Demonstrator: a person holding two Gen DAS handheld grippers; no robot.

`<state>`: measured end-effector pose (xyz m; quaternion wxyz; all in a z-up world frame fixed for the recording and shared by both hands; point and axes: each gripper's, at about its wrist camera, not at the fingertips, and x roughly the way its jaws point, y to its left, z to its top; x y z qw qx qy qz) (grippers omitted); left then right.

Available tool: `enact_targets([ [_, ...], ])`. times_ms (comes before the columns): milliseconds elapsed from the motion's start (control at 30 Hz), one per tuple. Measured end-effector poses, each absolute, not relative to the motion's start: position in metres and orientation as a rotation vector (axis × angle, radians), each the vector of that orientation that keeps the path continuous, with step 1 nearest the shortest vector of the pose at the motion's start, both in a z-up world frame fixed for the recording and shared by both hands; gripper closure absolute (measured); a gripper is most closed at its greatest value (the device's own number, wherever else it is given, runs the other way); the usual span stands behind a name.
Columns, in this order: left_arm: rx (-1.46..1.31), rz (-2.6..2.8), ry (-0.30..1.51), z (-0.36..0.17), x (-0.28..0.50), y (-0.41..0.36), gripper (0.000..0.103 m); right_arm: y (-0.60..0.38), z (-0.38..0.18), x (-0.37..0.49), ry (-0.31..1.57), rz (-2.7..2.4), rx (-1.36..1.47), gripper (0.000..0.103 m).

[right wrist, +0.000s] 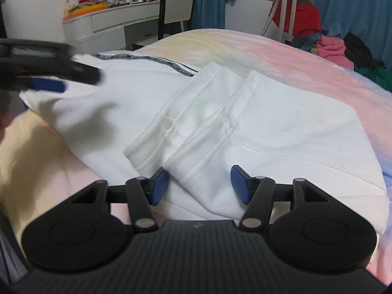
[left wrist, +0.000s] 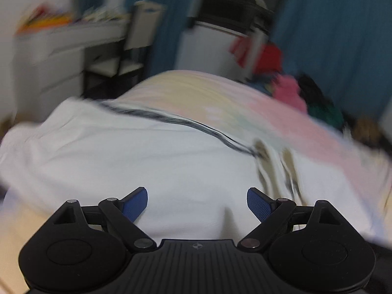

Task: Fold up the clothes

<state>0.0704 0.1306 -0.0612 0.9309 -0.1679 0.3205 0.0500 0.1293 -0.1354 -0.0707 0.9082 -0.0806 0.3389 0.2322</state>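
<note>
So: white garment (right wrist: 281,122) lies spread on the bed (right wrist: 269,49), over a pastel cover of pink, yellow and pale blue. Two sleeves (right wrist: 203,122) are folded in across its middle, side by side, cuffs toward me. A dark printed tape (right wrist: 156,61) runs along the garment's far edge.

My right claw (right wrist: 199,183) is spread, blue pads (right wrist: 160,186) apart, nothing pinched. The nearer sleeve's cuff sits between the pads in the right wrist view, but they don't press on it; the left pad is just beside the other cuff.

My left claw (left wrist: 197,202) is spread wide too, nothing between its pads (left wrist: 136,203). It hangs over plain white cloth (left wrist: 147,159). The left wrist view is smeared with motion blur, so seams and details there can't be told; the dark tape (left wrist: 183,122) shows as a streak across the cloth. From the right wrist view the left claw (right wrist: 46,84) shows at the left edge, blurred, above the garment's far left corner; can't tell if it touches.

Behind the bed: white desk (right wrist: 110,24) with clutter, a chair (right wrist: 178,2), blue curtains (right wrist: 355,12), a pile of red, pink, black and green clothes (right wrist: 330,46) at right.
</note>
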Motion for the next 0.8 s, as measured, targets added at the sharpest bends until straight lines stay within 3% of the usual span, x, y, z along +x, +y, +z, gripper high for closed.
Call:
enact_targets([
  [300,-0.968,0.365,0.641,-0.072,0.020,0.266,0.006,-0.156,-0.048,0.130,0.711,0.474,-0.029,0.044],
  [567,-1.183,0.349,0.690,-0.107,0.041,0.304,0.008,-0.164,-0.039,0.134,0.679,0.391,-0.010,0.044],
  [800,-1.184,0.421,0.636,-0.116,0.068,0.328,0.028,-0.160,-0.047,0.143,0.664,0.369,-0.023,0.044],
])
